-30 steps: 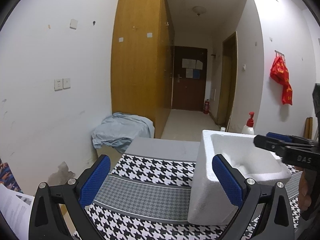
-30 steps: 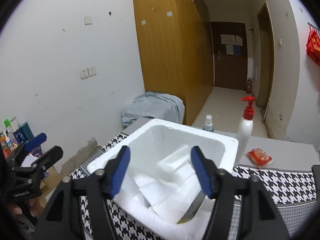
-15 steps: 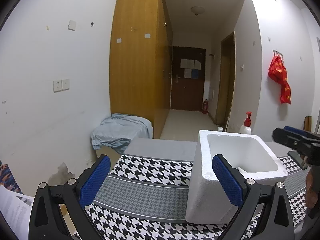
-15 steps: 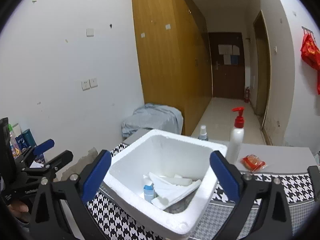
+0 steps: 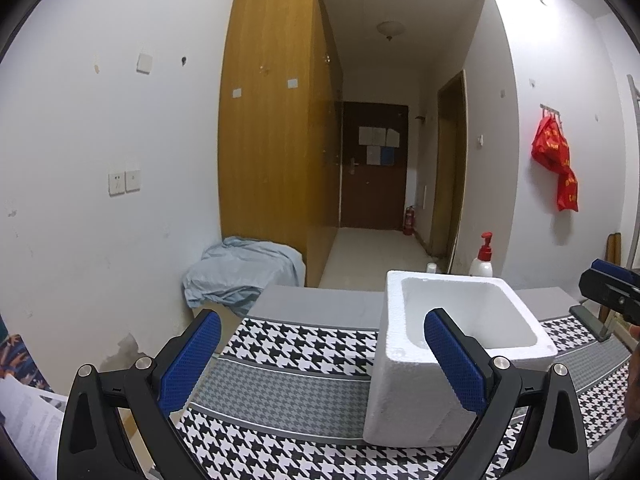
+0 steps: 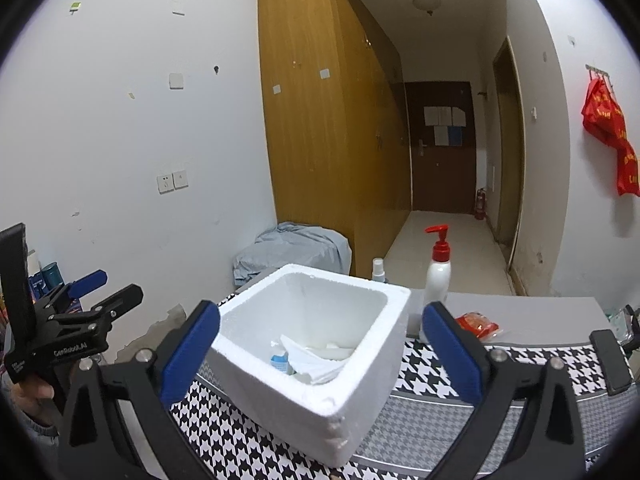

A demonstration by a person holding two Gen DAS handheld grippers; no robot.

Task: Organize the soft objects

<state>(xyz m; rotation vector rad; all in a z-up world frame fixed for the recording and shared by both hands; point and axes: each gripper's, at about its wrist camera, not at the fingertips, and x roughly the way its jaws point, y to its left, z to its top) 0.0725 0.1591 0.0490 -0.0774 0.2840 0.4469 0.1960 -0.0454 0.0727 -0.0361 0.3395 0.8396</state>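
A white foam box stands on the houndstooth cloth. Inside it lie crumpled white tissues and a small blue-and-white pack. My right gripper is open wide just in front of and above the box, with nothing held between its blue pads. In the left wrist view the same box sits at the right. My left gripper is open over the cloth to the box's left, holding nothing. The right gripper shows at that view's right edge.
A white pump bottle with a red top, a small spray bottle and a red packet stand behind the box. A pale blue cloth heap lies by the wall. Papers lie at the left.
My right gripper's jaws spread wide and it drew back and up from inside the box, leaving the white tissues lying in it. The left gripper stayed put.
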